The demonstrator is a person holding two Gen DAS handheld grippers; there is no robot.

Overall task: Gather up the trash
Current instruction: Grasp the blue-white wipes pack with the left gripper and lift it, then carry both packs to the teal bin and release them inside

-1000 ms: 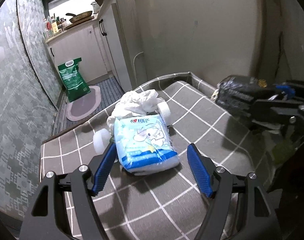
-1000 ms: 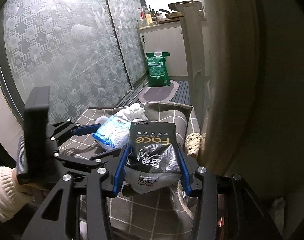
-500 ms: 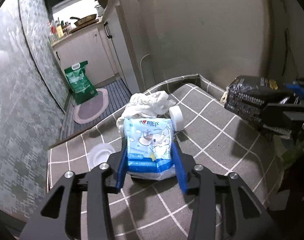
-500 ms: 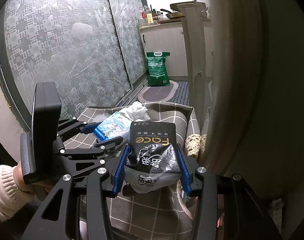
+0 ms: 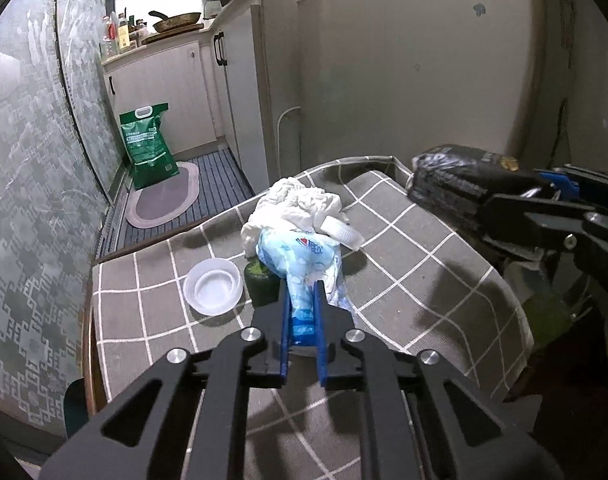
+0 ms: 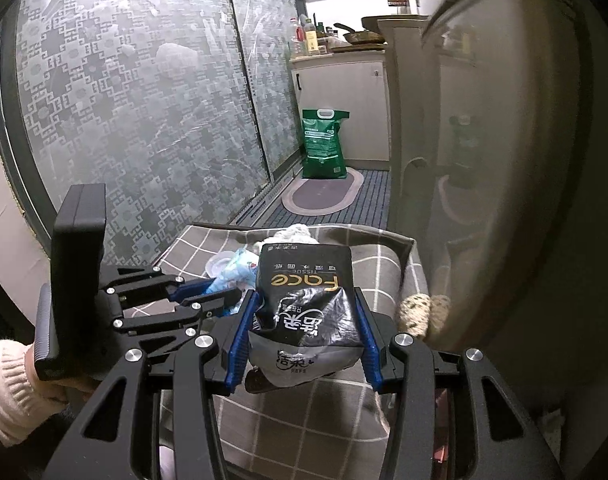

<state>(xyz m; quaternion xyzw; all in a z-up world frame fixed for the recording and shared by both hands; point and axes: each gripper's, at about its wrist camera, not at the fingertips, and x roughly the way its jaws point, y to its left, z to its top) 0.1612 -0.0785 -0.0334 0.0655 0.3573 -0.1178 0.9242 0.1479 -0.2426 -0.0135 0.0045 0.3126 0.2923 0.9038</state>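
Note:
My left gripper (image 5: 302,300) is shut on a light blue tissue packet (image 5: 304,264), squeezed thin and lifted a little above the checked table cover (image 5: 416,256); the packet also shows in the right wrist view (image 6: 233,270). My right gripper (image 6: 304,320) is shut on a black "Face" tissue pack (image 6: 306,300), held above the table's right side; the pack also shows in the left wrist view (image 5: 460,184). A crumpled white tissue (image 5: 299,204), a white cap (image 5: 342,232), a clear plastic lid (image 5: 212,286) and a dark green object (image 5: 261,284) lie on the cover.
A grey fridge (image 5: 404,72) stands behind the table. A patterned glass door (image 6: 123,100) runs along the left. A green sack (image 5: 147,144) and an oval mat (image 5: 163,200) are on the kitchen floor. A knitted ball (image 6: 414,312) sits at the table's right edge.
My left gripper closed on the blue packet and lifted it, squeezing it narrow and uncovering the clear lid and green object. My right gripper kept holding the black pack still.

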